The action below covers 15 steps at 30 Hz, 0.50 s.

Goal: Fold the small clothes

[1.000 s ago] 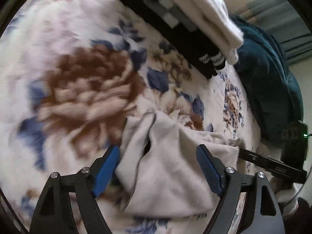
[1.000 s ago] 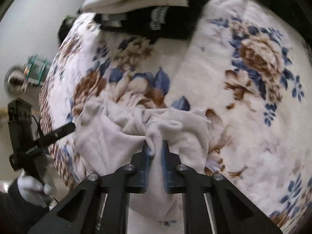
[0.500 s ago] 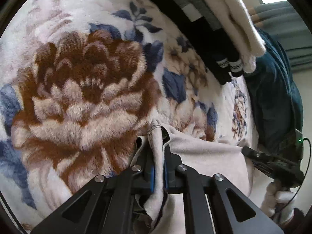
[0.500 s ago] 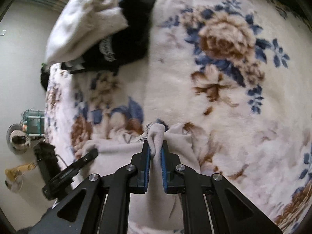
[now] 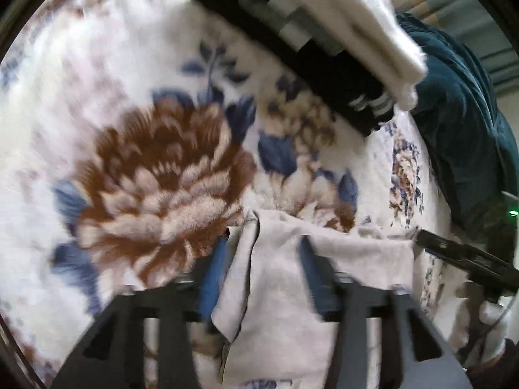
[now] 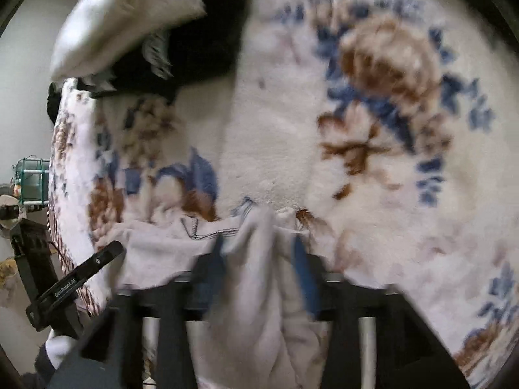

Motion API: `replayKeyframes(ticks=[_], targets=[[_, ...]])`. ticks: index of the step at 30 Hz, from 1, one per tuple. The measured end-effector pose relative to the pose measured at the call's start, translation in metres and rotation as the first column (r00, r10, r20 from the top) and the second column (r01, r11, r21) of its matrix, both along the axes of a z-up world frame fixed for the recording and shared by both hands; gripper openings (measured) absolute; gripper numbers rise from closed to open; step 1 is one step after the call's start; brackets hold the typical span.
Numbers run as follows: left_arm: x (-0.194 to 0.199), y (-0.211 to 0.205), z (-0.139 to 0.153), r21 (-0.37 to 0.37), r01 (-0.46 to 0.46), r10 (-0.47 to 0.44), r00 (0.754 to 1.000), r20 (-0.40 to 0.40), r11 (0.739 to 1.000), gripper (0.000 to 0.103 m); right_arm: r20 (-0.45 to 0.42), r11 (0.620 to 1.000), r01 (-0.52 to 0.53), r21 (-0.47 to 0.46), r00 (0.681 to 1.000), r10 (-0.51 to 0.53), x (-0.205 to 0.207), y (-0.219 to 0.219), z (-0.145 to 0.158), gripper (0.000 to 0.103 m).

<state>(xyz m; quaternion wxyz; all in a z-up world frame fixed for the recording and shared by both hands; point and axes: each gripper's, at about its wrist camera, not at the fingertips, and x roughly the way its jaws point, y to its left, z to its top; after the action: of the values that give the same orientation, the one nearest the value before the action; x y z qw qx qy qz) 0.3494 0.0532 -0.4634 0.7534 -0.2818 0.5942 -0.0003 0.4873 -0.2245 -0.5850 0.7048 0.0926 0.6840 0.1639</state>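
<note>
A small pale grey garment (image 5: 340,259) lies on the floral fleece blanket (image 5: 146,178), its far edge stretched roughly straight between my two grippers. My left gripper (image 5: 264,246) points down over the garment's left corner. Its jaws are opening, and a loose fold of cloth lies between the blue pads (image 5: 215,269) without being pinched. In the right wrist view, my right gripper (image 6: 259,249) stands over the other corner of the garment (image 6: 162,246). Its jaws are also opening, with a raised ridge of cloth between them. Each view also shows the other gripper (image 5: 464,256) (image 6: 74,285), held by a gloved hand.
A stack of folded clothes (image 5: 324,48), black under white, sits at the blanket's far side and also shows in the right wrist view (image 6: 129,16). A teal blanket (image 5: 470,113) is bunched beside it. A wall and a small green cage-like object (image 6: 30,181) lie beyond the blanket's edge.
Both grippers were shut on folds of the garment half a second ago; both now stand apart with the cloth released. The garment's far edge now lies drawn out flatter on the blanket.
</note>
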Motion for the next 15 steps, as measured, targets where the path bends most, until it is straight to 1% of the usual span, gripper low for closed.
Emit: replayKeyframes(ticks=[2,3,4,6,7,8,9,10,11,12,13,14,15], targets=[[-0.007,-0.004,0.019,0.034,-0.014,0.013,0.999,0.036,0.999,0.053,0.082,1.0,-0.018,-0.01,0.996,0.019,-0.012,-0.004,0.031,0.055],[-0.011,-0.008,0.026,0.043,-0.017,0.015,0.999,0.04,0.999,0.053,0.108,1.0,-0.021,-0.017,0.994,0.022,-0.018,-0.006,0.041,0.055],[-0.015,-0.011,0.032,0.033,-0.018,0.017,0.999,0.05,0.999,0.053,0.137,1.0,-0.019,-0.015,0.99,0.021,-0.027,-0.007,0.054,0.055],[-0.02,-0.02,0.037,0.034,-0.003,0.001,0.998,0.063,0.999,0.053,0.17,1.0,-0.01,0.023,0.985,0.006,-0.045,-0.01,0.07,0.055],[-0.022,-0.025,0.035,0.034,0.013,-0.015,0.998,0.067,0.999,0.053,0.177,0.999,-0.013,0.045,0.984,0.005,-0.054,-0.011,0.075,0.055],[-0.022,-0.035,0.027,0.026,0.038,-0.039,0.998,0.05,0.999,0.053,0.175,0.998,-0.026,0.066,0.985,0.014,-0.06,-0.01,0.077,0.054],[-0.022,-0.037,0.018,0.016,0.043,-0.043,0.999,0.027,0.999,0.053,0.161,0.995,-0.058,0.081,0.986,0.044,-0.068,-0.005,0.073,0.051],[-0.022,-0.038,0.009,0.001,0.041,-0.041,0.999,0.01,0.999,0.053,0.146,0.993,-0.089,0.074,0.986,0.077,-0.073,-0.001,0.066,0.034],[-0.022,-0.042,-0.006,-0.009,0.042,-0.042,0.999,-0.013,0.999,0.053,0.12,0.991,-0.119,0.06,0.986,0.111,-0.077,0.006,0.051,0.02],[-0.021,-0.047,-0.018,0.004,0.04,-0.039,0.998,-0.043,0.999,0.053,0.091,0.99,-0.132,0.051,0.988,0.127,-0.079,0.009,0.039,0.019],[-0.022,-0.047,-0.031,-0.008,0.032,-0.033,0.997,-0.067,0.999,0.053,0.072,0.99,-0.142,0.025,0.988,0.14,-0.081,0.013,0.022,0.019],[-0.023,-0.047,-0.038,-0.014,0.022,-0.024,0.996,-0.084,1.0,0.053,0.067,0.987,-0.161,-0.021,0.984,0.163,-0.082,0.018,0.008,0.018],[-0.025,-0.044,-0.047,-0.016,0.002,-0.003,0.995,-0.099,1.0,0.053,0.058,0.984,-0.174,-0.045,0.983,0.176,-0.082,0.022,-0.003,0.018]])
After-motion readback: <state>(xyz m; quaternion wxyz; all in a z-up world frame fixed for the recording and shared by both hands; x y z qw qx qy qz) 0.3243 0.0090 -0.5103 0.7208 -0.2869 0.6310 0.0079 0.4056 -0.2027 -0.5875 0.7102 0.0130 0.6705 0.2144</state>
